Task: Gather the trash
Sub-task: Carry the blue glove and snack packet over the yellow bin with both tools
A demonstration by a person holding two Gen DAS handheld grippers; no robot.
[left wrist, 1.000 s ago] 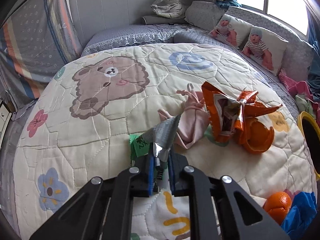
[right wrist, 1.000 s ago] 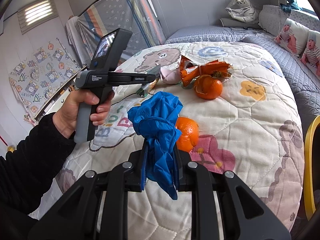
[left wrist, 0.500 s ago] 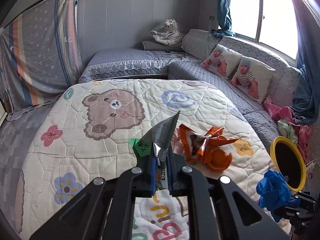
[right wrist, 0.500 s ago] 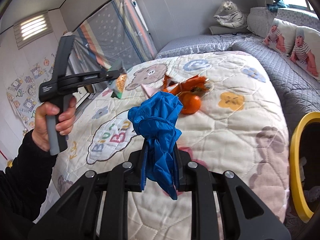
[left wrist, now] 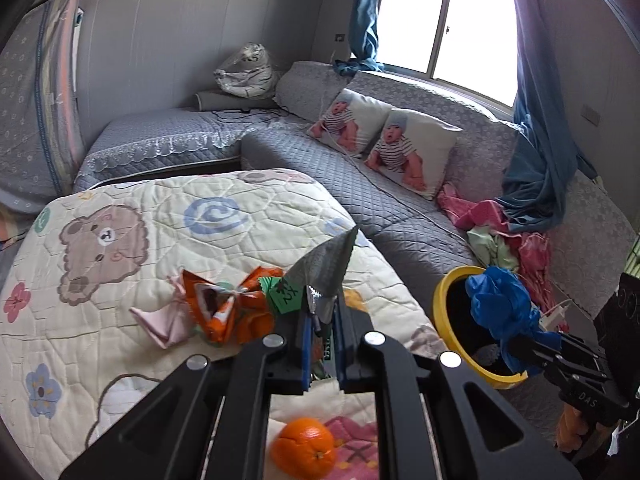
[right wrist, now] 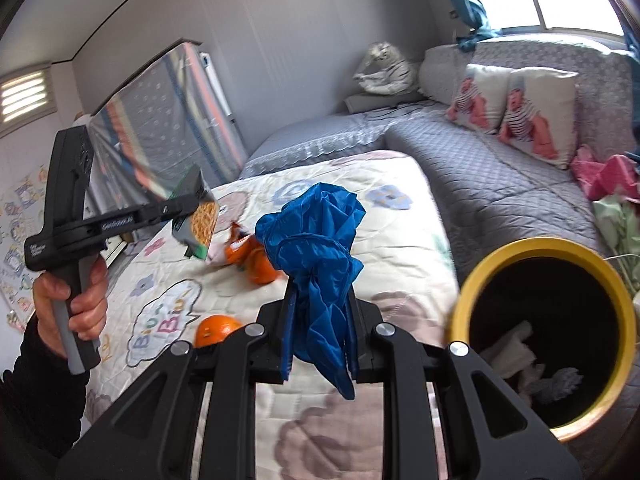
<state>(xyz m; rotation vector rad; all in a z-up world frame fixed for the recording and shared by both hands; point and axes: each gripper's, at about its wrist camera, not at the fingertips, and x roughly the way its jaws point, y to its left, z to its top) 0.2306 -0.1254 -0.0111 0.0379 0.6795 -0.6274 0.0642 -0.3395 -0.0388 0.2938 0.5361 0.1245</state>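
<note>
My left gripper (left wrist: pixel 322 316) is shut on a silver-and-green snack wrapper (left wrist: pixel 326 268), held up above the quilted bed (left wrist: pixel 224 208). The right wrist view shows that wrapper (right wrist: pixel 200 222) hanging at the left. My right gripper (right wrist: pixel 320 300) is shut on a crumpled blue plastic glove (right wrist: pixel 316 240), just left of the yellow-rimmed bin (right wrist: pixel 548 246). Seen from the left wrist, the blue glove (left wrist: pixel 500 304) hangs over the bin's rim (left wrist: pixel 444 300). On the quilt lie an orange wrapper (left wrist: pixel 216 308), a pink tissue (left wrist: pixel 160 322) and a whole orange (left wrist: pixel 306 446).
The bin holds white crumpled paper (right wrist: pixel 516 350). A grey sofa (left wrist: pixel 360 200) with two printed cushions (left wrist: pixel 412 152) runs behind the bed, and pink clothes (left wrist: pixel 480 216) are piled on it. A person's hand (right wrist: pixel 76 308) grips the left handle.
Both grippers rose and swung right, away from the middle of the bed and toward the bin, which now looms large. Each still grips its piece of trash.
</note>
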